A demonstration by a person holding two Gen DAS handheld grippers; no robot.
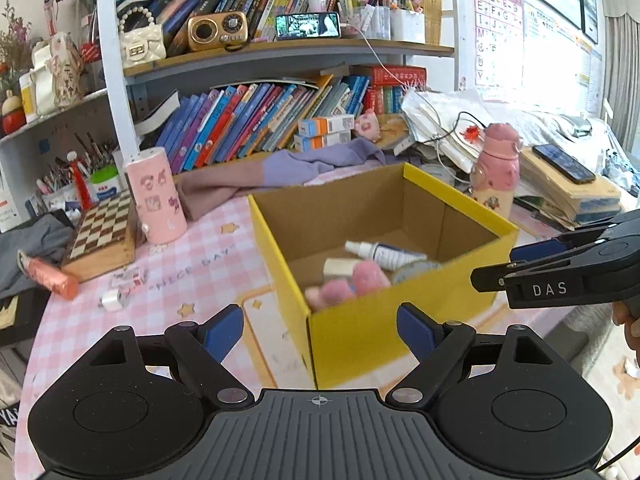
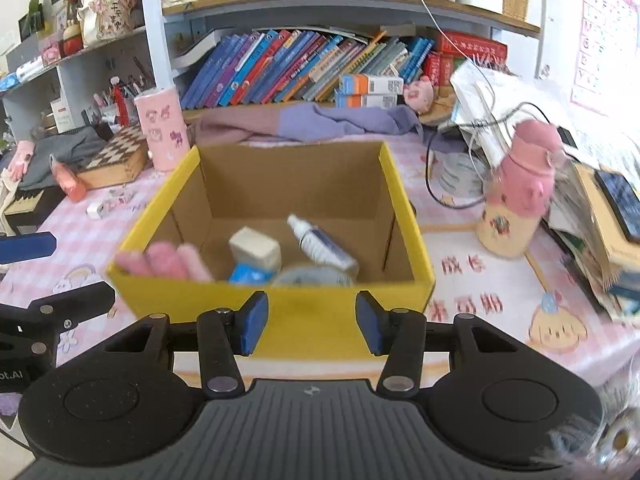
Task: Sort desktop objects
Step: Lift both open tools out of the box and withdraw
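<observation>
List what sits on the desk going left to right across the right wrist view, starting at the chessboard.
chessboard → pink cylinder → yellow box → pink bottle → phone on the book stack.

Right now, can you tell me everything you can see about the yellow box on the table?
The yellow box is cardboard, yellow outside and plain brown inside, with no lid, so its top is open. It stands upright on the pink checked tablecloth. Inside lie a white spray bottle, something pink and fluffy, a pale little carton and a blurred blue thing. Behind it lies a purple cloth. Neither gripper's jaws seem to touch it.
</observation>
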